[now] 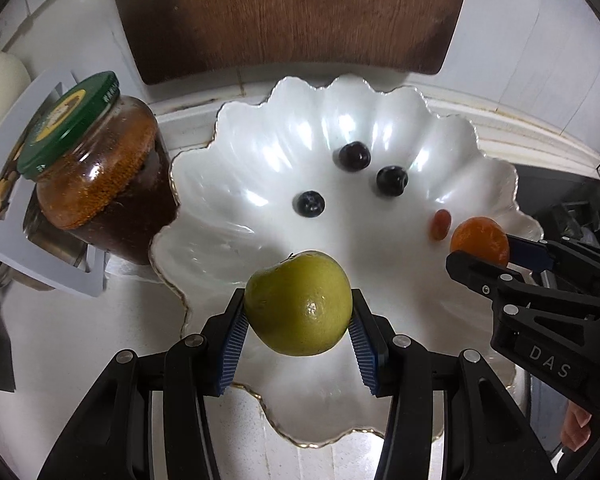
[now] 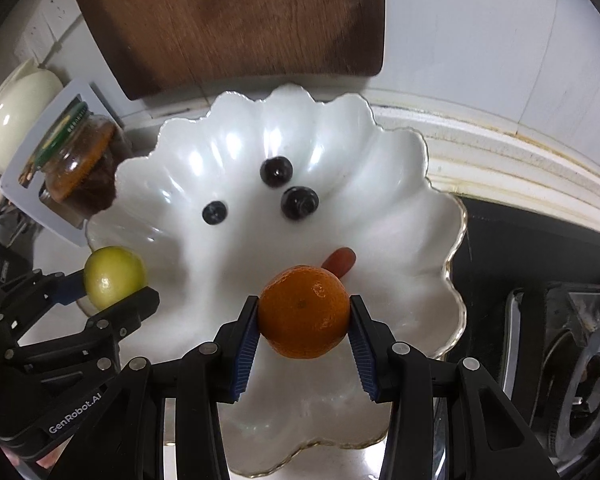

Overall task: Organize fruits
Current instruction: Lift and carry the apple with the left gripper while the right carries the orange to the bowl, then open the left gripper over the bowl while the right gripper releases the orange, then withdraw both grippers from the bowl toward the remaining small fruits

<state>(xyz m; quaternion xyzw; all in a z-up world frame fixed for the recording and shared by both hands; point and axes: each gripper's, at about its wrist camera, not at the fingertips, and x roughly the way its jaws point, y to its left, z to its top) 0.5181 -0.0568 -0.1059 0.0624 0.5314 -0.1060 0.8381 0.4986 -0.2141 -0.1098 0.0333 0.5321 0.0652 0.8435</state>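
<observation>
The green fruit hangs over the near rim of the white bowl, pinched between the left gripper jaws. The right gripper jaws pinch the orange over the bowl. Lower each fruit onto bare bowl surface, away from the dark berries, before you spread the jaws.

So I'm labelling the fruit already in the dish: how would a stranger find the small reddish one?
Start at the white scalloped dish. Three dark round berries sit mid-dish; the reddish fruit lies apart, towards the right rim, just behind the orange in the right gripper. It alone is elongated.
</observation>
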